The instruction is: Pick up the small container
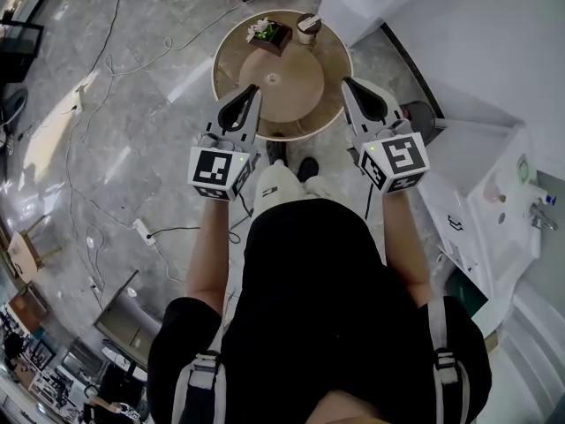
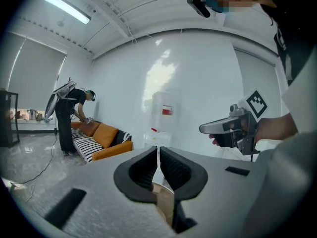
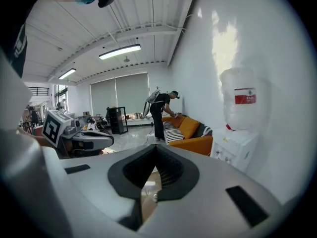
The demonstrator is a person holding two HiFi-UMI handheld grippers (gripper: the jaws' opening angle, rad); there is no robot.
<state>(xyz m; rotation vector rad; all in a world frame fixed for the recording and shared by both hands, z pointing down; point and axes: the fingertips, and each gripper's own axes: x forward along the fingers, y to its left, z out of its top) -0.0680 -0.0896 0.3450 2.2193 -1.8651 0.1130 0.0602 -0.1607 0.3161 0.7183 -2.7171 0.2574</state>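
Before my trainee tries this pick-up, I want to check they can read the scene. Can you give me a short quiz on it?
1. True or false: the left tongs hold the container.
2. What stands beside the container on the table? A) a plant B) a kettle C) a book
3. Fill in: the right tongs are ___ (open or shut).
Key: 1 false, the left tongs are shut and empty, and the container stands on the table's far side; 2 A; 3 shut.
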